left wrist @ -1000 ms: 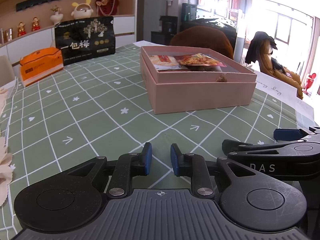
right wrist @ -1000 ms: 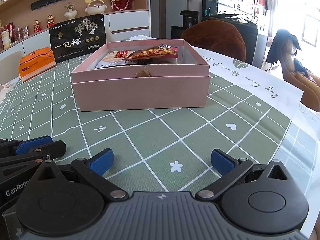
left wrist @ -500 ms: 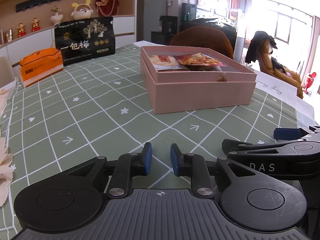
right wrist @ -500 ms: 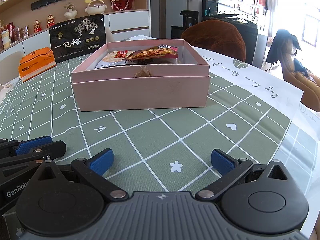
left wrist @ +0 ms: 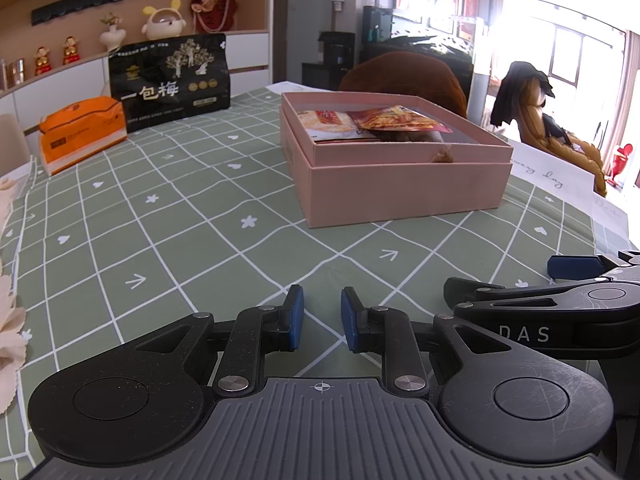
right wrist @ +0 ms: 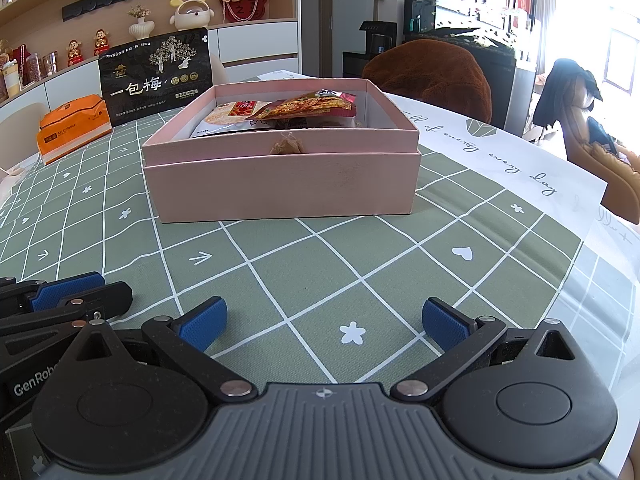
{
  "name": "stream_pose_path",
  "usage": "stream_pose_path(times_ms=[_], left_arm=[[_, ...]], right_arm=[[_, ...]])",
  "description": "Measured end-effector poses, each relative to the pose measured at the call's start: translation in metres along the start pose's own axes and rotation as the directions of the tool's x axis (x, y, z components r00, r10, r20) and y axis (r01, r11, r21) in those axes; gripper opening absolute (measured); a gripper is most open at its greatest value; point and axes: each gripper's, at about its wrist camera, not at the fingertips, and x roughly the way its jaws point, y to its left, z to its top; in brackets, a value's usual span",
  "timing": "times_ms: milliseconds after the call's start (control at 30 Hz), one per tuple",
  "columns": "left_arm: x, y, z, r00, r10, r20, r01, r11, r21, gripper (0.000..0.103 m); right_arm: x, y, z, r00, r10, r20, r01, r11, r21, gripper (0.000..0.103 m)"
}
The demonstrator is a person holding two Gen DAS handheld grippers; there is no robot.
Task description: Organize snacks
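Observation:
A pink box stands open on the green checked tablecloth, with several snack packets inside. A black snack bag and an orange pack stand behind it to the left. My left gripper rests low near the table's front, jaws narrowly apart and empty. My right gripper is wide open and empty, beside the left one. Each shows at the edge of the other's view.
A white printed cloth covers the table's right side. Brown chairs stand behind the table, one with a dark jacket. A shelf with figurines runs along the back wall. A cream frilled item lies at the left edge.

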Motion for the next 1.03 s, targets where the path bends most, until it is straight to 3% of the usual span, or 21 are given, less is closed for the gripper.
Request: stream_pose_path(times_ms=[1033], left_arm=[[0.0009, 0.0018, 0.0002, 1.0, -0.011, 0.0, 0.011, 1.0, -0.007, 0.024]], right_arm=[[0.0002, 0.0, 0.0001, 1.0, 0.0, 0.0, 0.0, 1.0, 0.0, 0.103]])
